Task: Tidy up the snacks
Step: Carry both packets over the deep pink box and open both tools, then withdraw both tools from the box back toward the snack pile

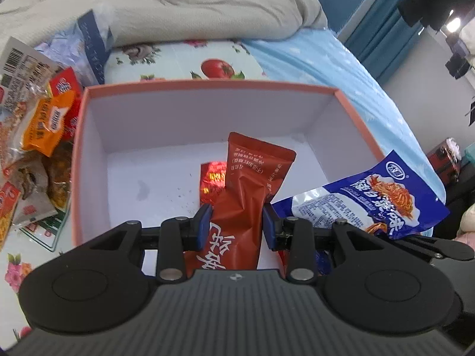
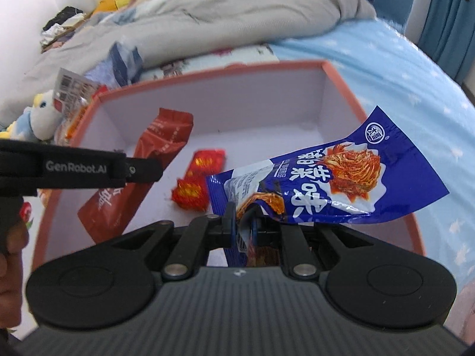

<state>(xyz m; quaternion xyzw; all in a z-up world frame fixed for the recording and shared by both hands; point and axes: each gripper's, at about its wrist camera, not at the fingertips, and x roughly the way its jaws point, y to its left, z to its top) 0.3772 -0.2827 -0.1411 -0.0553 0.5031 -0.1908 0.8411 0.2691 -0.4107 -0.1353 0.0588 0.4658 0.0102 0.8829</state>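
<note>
Behind everything lies a bed (image 1: 311,56) with a grey blanket (image 1: 166,9), and on it sits a pink box (image 1: 77,148); the left claw (image 1: 237,222) squeezes a red pack (image 1: 246,184) over the box, with more snacks (image 1: 38,136) piled beside it. From the right view, the right claw (image 2: 244,226) pinches a blue pack (image 2: 320,178) tight above the box (image 2: 341,89), where a shiny red snack (image 2: 199,179) lies on the white floor.

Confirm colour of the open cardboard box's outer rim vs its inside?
Open cardboard box: salmon-orange rim and outside, plain white inside. Clearest in the left wrist view.
</note>
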